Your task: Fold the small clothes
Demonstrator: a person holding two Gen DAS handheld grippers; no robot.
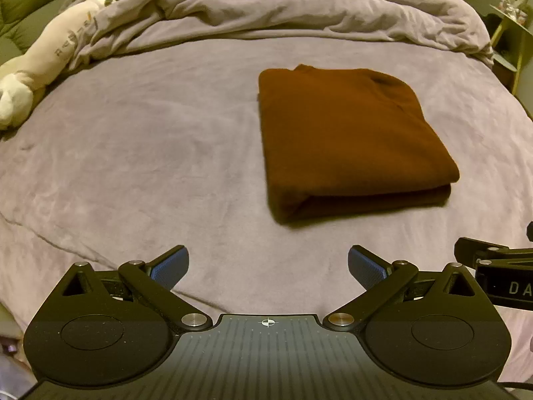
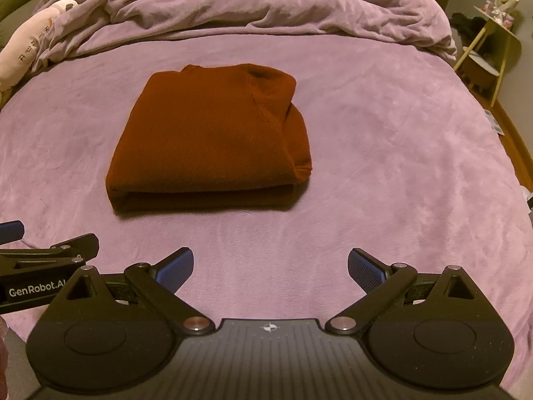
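We hold the left tool (image 1: 268,268) and the right tool (image 2: 270,268) side by side over the near edge of the bed (image 2: 383,166), both with jaws spread wide and nothing between them. Ahead, toward the middle of the bed and well clear of both tools, the rust-brown knit sweater (image 2: 213,140) lies folded into a neat, layered rectangle. We judge this fold finished; next we would set it aside or fetch another garment. "GenRobot.AI" reads on the left tool's side; the plush toy (image 1: 43,56) at the bed's left edge carries small print we cannot read.
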